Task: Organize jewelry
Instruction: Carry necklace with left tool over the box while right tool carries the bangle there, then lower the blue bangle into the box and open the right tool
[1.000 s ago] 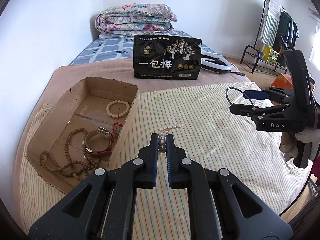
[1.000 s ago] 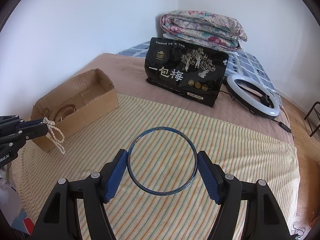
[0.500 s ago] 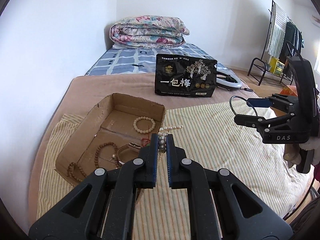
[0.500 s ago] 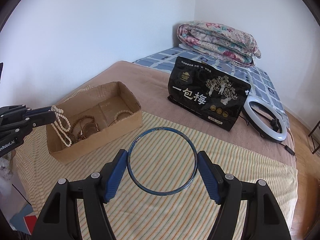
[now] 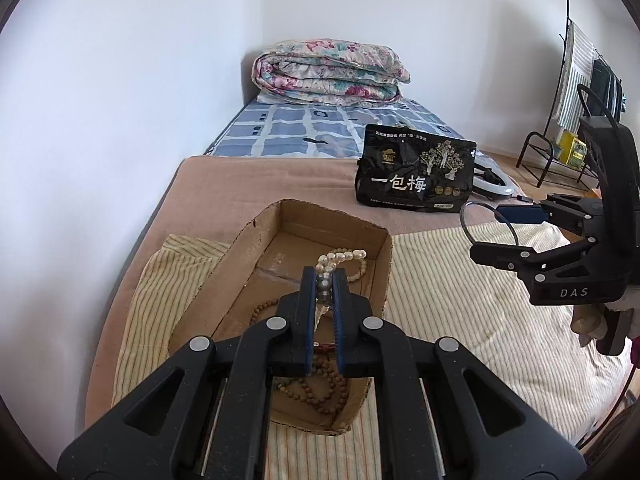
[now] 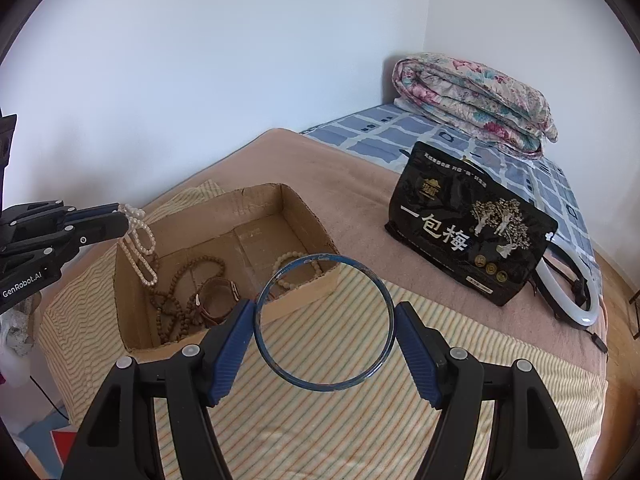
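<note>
The left hand-held gripper (image 5: 325,280) is pressed together on a white pearl string (image 5: 338,259), which hangs just over the cardboard box (image 6: 132,344) on the bed. The right hand-held gripper (image 6: 324,320) pinches a thin blue ring bangle (image 6: 324,322) across its wide sides, near the box.

The step looks like dropping both pieces in the box. Next, each should be above the open box, then let go.

The right view shows the pearls dangling in loops and a brown watch (image 6: 216,300) inside. The left view hides much of that behind its own jaws.
</note>
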`<act>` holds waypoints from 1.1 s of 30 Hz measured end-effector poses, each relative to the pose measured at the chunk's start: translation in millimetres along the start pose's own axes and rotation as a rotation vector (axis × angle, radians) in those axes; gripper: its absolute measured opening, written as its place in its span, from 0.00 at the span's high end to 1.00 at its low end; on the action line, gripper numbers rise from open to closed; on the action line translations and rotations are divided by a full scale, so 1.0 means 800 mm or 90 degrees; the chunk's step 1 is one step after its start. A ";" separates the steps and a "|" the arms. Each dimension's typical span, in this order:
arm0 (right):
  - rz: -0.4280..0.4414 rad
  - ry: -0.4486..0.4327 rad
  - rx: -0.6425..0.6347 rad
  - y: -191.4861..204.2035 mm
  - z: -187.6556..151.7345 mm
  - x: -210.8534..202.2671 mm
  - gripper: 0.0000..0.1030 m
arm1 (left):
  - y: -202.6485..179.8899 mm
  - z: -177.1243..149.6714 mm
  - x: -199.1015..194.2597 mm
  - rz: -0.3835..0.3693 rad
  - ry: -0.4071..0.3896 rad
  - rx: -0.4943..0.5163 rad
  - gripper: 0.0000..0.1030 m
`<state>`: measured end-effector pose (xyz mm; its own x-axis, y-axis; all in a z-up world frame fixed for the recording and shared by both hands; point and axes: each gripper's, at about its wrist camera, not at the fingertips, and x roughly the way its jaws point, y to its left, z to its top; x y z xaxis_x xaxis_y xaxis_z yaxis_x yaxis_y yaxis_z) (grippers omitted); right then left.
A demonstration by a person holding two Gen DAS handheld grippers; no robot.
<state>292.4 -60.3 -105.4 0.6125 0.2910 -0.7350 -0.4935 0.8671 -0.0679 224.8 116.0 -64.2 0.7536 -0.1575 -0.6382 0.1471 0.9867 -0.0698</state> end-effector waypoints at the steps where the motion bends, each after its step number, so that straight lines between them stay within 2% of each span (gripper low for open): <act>1: 0.003 0.000 -0.002 0.004 0.003 0.003 0.29 | 0.004 0.001 0.001 0.003 0.000 0.000 0.93; 14: 0.028 0.009 -0.011 0.037 0.039 0.053 0.29 | 0.041 0.000 0.029 0.027 0.016 -0.028 0.93; 33: 0.038 0.019 0.003 0.041 0.062 0.109 0.29 | 0.067 0.003 0.059 0.051 0.032 -0.040 0.93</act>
<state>359.9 13.7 -138.6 0.5639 0.3300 -0.7570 -0.5255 0.8505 -0.0207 269.8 161.8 -96.0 0.7275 -0.0767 -0.6818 0.0450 0.9969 -0.0640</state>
